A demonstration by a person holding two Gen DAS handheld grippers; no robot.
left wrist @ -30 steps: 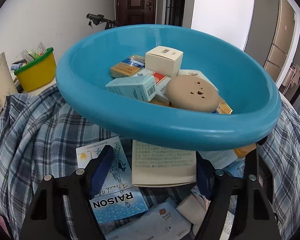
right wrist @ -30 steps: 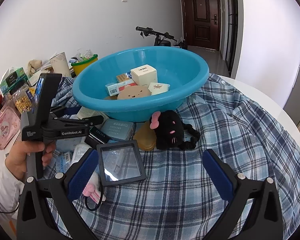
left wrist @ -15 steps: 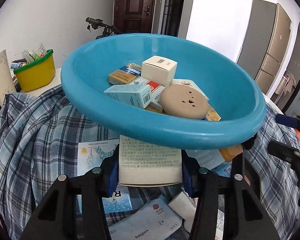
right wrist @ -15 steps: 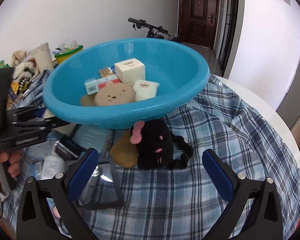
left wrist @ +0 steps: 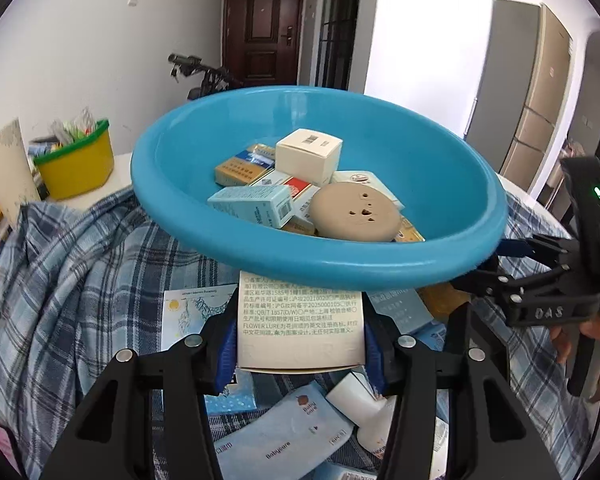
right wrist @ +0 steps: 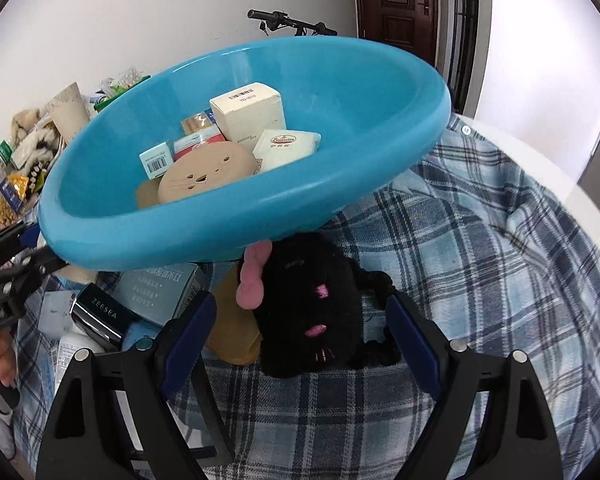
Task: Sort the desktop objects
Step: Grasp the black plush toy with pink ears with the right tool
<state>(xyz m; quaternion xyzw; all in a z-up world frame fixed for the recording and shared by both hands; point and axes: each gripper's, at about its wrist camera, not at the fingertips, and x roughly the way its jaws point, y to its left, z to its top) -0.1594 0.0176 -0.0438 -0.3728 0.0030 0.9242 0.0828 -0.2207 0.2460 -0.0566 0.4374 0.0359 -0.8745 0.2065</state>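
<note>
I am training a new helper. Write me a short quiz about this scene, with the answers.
1. True or false: the left tool is shut on a cream box with printed text.
2. Which thing lies inside the blue basin? A) a round tan disc with holes B) a black plush toy C) a yellow tub
3. What pattern does the cloth on the table have?

Key: 1 true; 2 A; 3 blue plaid.
</note>
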